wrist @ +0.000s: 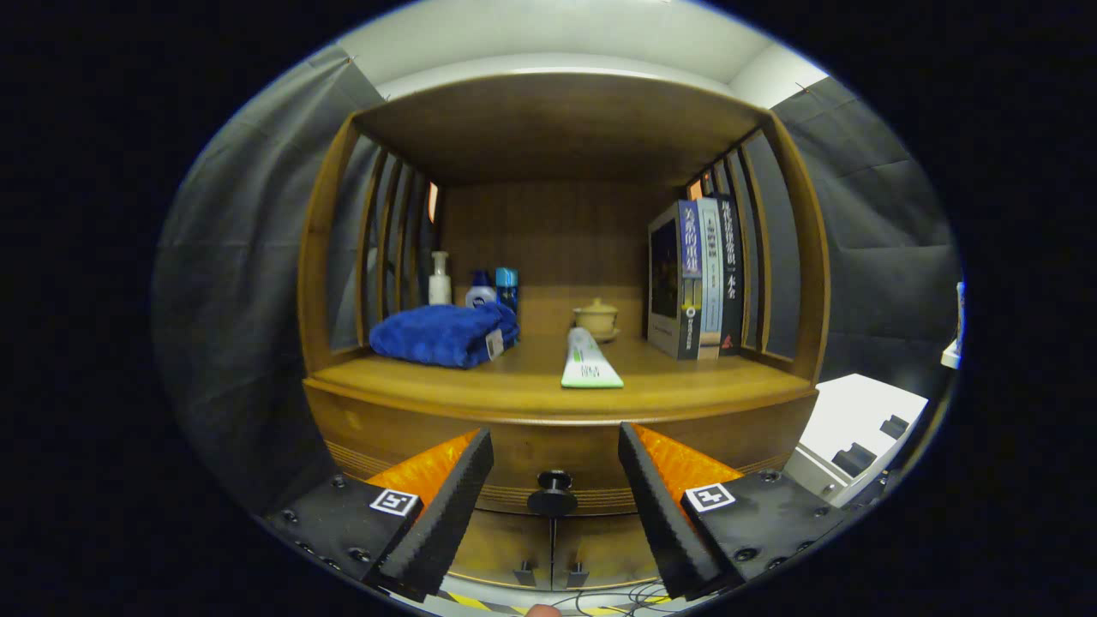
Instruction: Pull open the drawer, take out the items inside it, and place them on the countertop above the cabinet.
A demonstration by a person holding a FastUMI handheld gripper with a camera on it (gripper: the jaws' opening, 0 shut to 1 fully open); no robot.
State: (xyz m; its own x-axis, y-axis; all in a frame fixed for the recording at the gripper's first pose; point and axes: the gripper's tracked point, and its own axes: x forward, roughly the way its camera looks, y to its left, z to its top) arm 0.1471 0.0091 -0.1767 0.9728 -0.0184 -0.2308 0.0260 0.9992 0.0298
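**Desk:** What does the frame show, and how many of each?

**Photographer:** One wooden cabinet (557, 446), seen head-on from the gripper (555, 506). Its two black-padded fingers (454, 506) stand wide apart with nothing between them but the single black drawer knob (553, 497), which sits ahead of the tips, untouched. The drawer front (514, 463) lies flush with the cabinet, closed.

**Desk:** And on the countertop?

**Photographer:** The countertop (480, 381) carries one folded blue towel (446, 334) at the left, three small bottles (480, 287) behind it, one lidded ceramic cup (595, 319) on a saucer toward the back, and one white-and-green toothpaste tube (587, 364) lying lengthwise near the front edge. Three books (698, 278) stand upright against the slatted right side.

**Desk:** Where is the open room?

**Photographer:** A bare strip of wood runs along the front edge, broadest between the towel and the tube, and again between the tube and the books. Slatted sides and a wooden roof close in the shelf on three sides; the front is open. Below the drawer, two cabinet doors (548, 548) meet at a centre seam. A white unit (866, 428) stands just beside the cabinet on the right.
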